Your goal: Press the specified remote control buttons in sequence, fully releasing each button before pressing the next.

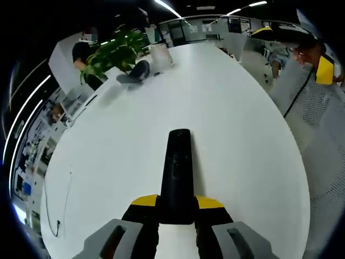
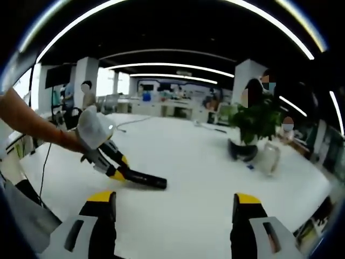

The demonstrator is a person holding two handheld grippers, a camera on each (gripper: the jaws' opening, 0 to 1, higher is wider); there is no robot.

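Left tongs (image 1: 177, 213) pinch the near end of the remote control (image 1: 177, 172), their yellow-tipped jaws pressed against its two long edges so that the black bar runs straight out ahead over the white bench (image 1: 108, 162); in the right gripper view the same pair (image 2: 119, 170) shows at the left, a hand (image 2: 91, 129) behind it, with the remote (image 2: 144, 179) lying low along the bench top, whether resting on it or held just above I cannot tell. Right tongs (image 2: 175, 208) stand spread wide with nothing between the jaws, raised and well apart from the remote. A potted plant (image 1: 116, 51) and a pale jug (image 1: 160, 56) sit at the far end of the bench, and a thin cable (image 1: 56, 208) trails near its left edge. The remote looks light, stiff and smooth-sided, so I judge it liable to slide or swivel in a pinch placed so far toward one end once a button is pushed. A hold nearer the middle, across the narrow sides and clear of the keys, would steady it better, or else its underside should rest flat on the bench. The pressing jaw tip ought to come straight down on one key, then lift fully clear
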